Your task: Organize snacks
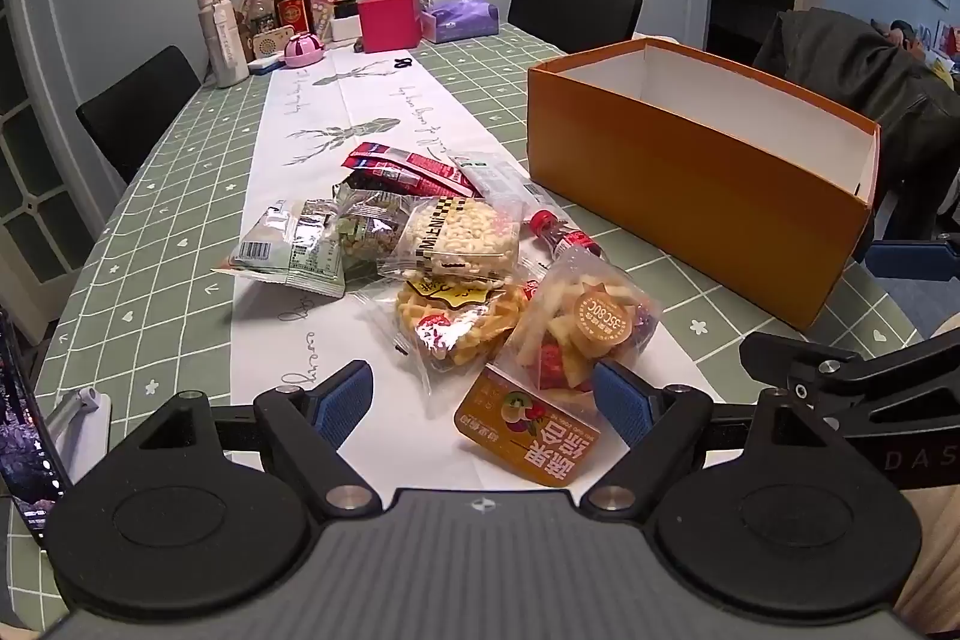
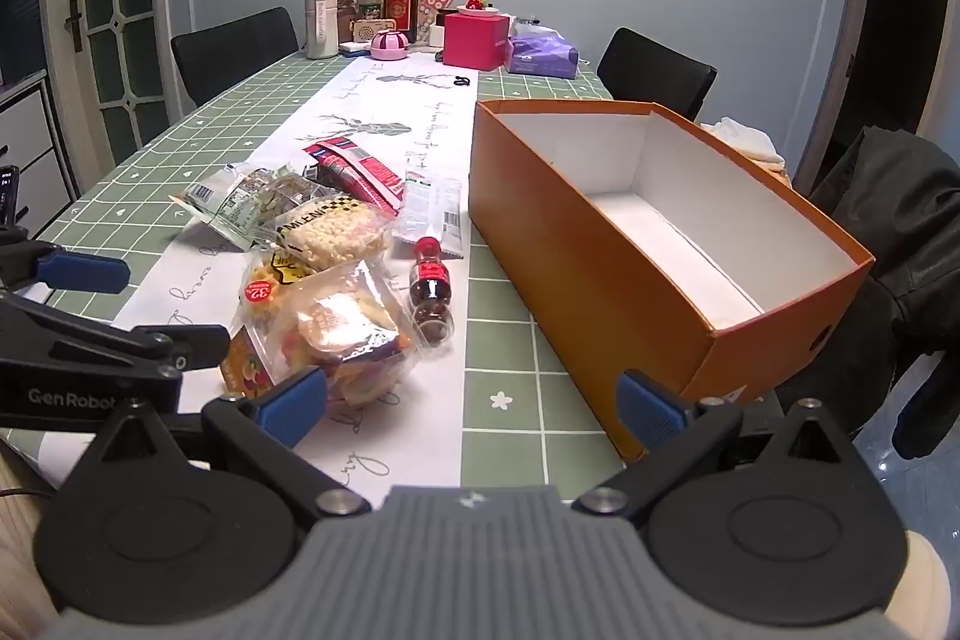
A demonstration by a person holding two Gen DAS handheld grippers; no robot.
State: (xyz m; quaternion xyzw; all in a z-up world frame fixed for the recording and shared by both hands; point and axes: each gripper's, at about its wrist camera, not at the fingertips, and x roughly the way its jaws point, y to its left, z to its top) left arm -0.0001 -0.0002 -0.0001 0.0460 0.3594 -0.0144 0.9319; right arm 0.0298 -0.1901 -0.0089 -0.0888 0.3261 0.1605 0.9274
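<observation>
Several snack packets (image 1: 384, 232) heaped on counter (image 1: 150, 244), left of orange box (image 1: 690, 184). Left hand-held gripper (image 1: 483, 400) spread apart, flanking fruit-crisp bag (image 1: 576, 334) without contact. Small cola bottle (image 2: 431, 289) lying flat, red cap pointing away. Right hand-held gripper (image 2: 474, 400) spread apart, empty. Packet print mostly unreadable.

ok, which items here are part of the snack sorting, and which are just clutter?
Job:
orange box, empty
fruit crisps bag
waffle pack
puffed rice cake
green packets
red sachets
small cola bottle

Clutter:
pink box
brown bottle
white flask
purple tissue pack
</observation>
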